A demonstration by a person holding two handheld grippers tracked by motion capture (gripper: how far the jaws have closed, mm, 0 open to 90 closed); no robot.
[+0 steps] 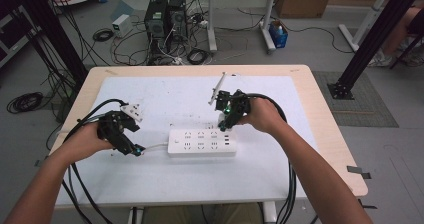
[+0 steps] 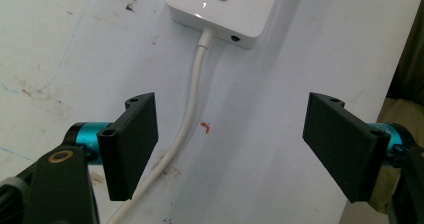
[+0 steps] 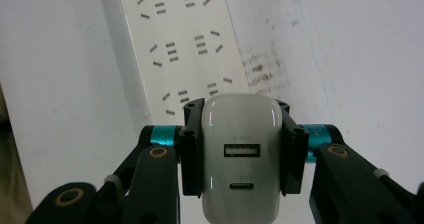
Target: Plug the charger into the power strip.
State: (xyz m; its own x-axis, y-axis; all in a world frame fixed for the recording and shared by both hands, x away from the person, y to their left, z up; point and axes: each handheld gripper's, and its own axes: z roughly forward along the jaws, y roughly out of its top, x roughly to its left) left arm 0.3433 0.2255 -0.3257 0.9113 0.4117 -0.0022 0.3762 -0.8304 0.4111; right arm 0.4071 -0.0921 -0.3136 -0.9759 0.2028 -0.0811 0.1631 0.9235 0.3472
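A white power strip (image 1: 202, 143) lies flat in the middle of the table, its sockets facing up. Its white cable (image 2: 187, 124) runs from the switch end (image 2: 225, 9) toward the left. My left gripper (image 1: 135, 149) hovers low over that cable. Its jaws (image 2: 235, 144) stand open, one on each side of the cable and not touching it. My right gripper (image 1: 226, 118) is just behind the strip's right end. It is shut on a white USB charger (image 3: 242, 154), whose two ports face the camera. The strip (image 3: 185, 44) lies beyond the charger.
A small white plug adaptor (image 1: 132, 110) sits behind my left hand. A thin grey rod (image 1: 217, 88) sticks up behind my right gripper. A white sheet (image 1: 165, 94) covers most of the wooden table. Computers and cables stand on the floor beyond the far edge.
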